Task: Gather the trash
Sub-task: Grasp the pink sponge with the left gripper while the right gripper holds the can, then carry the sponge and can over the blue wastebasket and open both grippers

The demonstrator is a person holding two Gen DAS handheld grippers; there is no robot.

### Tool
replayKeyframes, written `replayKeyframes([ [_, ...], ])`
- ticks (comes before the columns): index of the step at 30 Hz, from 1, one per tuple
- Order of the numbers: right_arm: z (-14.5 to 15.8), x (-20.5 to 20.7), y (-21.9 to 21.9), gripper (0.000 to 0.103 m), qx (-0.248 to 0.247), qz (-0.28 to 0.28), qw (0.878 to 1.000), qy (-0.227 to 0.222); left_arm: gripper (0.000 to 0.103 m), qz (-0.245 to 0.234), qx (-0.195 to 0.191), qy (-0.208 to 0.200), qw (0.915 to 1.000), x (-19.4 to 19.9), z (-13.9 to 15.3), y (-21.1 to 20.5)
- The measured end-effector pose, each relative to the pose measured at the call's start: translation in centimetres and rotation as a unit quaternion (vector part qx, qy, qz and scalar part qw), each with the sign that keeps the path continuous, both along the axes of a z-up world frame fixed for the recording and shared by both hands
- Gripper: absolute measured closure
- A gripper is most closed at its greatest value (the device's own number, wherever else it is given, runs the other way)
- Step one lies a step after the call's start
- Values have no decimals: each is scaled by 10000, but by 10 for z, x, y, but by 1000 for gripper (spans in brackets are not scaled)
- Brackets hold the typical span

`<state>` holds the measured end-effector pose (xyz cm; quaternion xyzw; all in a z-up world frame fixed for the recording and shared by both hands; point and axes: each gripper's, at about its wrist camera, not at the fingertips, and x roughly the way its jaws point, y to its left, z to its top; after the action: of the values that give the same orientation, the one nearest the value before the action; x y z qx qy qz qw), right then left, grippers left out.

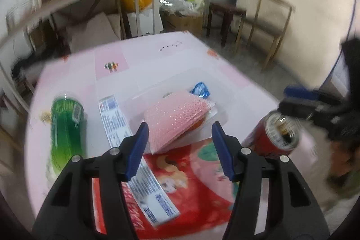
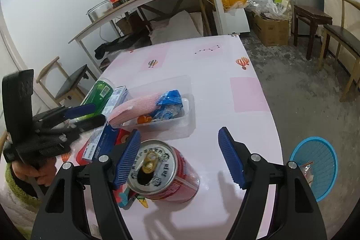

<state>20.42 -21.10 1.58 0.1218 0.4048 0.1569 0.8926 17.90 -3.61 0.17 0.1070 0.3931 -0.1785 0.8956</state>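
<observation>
Surface (image 2: 202,64): pink patterned cloth, filling the middle of both views.

Blue basket (image 2: 315,168): on the floor, lower right of the right view, beside the surface's edge; a scrap or two inside.

Clear plastic tray (image 2: 186,114): centre of the right view, holding a pink foam net (image 1: 175,121), a blue wrapper (image 2: 168,100) and an orange scrap.

Red printed bag (image 1: 191,183): flat on the surface, bottom centre of the left view, under my left tongs.

Green bottle (image 1: 65,125): lying on its side, left of the left view.

Long white-and-blue box (image 1: 135,161): lying between the bottle and the tray, one end over the red bag.

Red can (image 2: 164,172): upright, opened, lower centre of the right view.

My left tongs (image 1: 180,150): wide open, nothing held, over the foam net's near edge.

My right tongs (image 2: 180,156): wide open, nothing held; the can sits between the fingers, against the left finger (image 2: 127,161), well apart from the other.
</observation>
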Motion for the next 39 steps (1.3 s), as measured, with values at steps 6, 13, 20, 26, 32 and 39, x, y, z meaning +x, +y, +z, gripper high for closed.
replayKeyframes([
  [6,-7,3,-4,33,89,-33,9999,80,54,-194,898,-185,9956,10,-16,-27],
  [13,-12,7,-6,33,158,-27,9998,131,73,-231,1259,-328,9912,14,-18,-33],
  [20,-14,7,-12,33,177,-71,9997,151,80,-231,1519,-811,9848,1,-8,-39],
  [26,-9,-1,-17,33,271,-45,9996,63,81,-52,1508,-1197,9813,-12,15,-30],
  [32,0,-15,-4,28,447,577,9973,-126,81,398,959,-1366,9852,-27,52,-6],
  [39,-20,-11,32,27,-259,706,9972,4,82,614,-263,-1056,9922,-50,83,29],
])
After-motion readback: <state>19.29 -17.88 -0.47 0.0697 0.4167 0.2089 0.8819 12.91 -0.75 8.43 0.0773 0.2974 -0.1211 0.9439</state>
